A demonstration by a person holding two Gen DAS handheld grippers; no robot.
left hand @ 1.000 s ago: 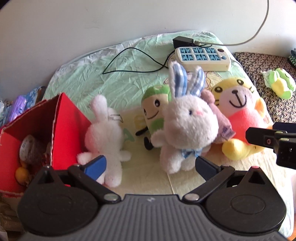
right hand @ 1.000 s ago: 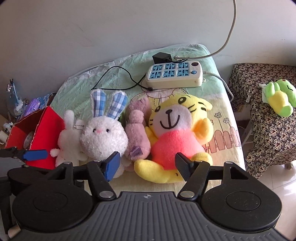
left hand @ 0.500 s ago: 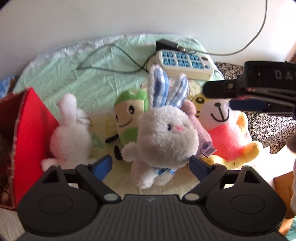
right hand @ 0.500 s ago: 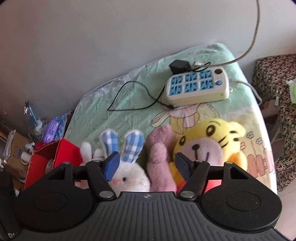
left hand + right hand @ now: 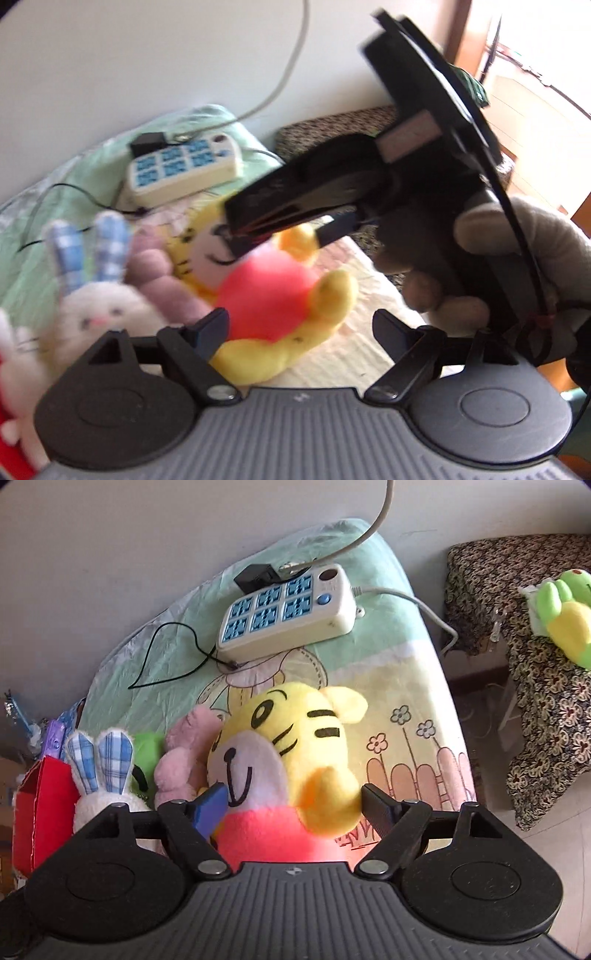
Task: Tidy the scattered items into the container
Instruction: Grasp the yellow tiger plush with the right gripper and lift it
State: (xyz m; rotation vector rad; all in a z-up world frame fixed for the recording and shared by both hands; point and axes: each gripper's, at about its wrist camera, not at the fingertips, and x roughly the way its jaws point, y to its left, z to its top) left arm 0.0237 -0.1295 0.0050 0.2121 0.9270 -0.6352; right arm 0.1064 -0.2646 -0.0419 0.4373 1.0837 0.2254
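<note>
Both tongs over the toys on the bed

Right tongs (image 5: 293,806) are opening around the tiger toy (image 5: 280,753), near the bed's (image 5: 417,686) right edge; left tongs (image 5: 299,330) are closing, empty, above it. Red box (image 5: 40,812) stands at the left edge; power strip (image 5: 286,609) lies farther back.

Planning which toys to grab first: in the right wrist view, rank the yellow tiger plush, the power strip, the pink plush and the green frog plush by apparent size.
1. yellow tiger plush, though it is nearest the camera
2. power strip
3. pink plush and green frog plush: too alike to rank; the pink one is partly hidden, the frog farther off.
</note>
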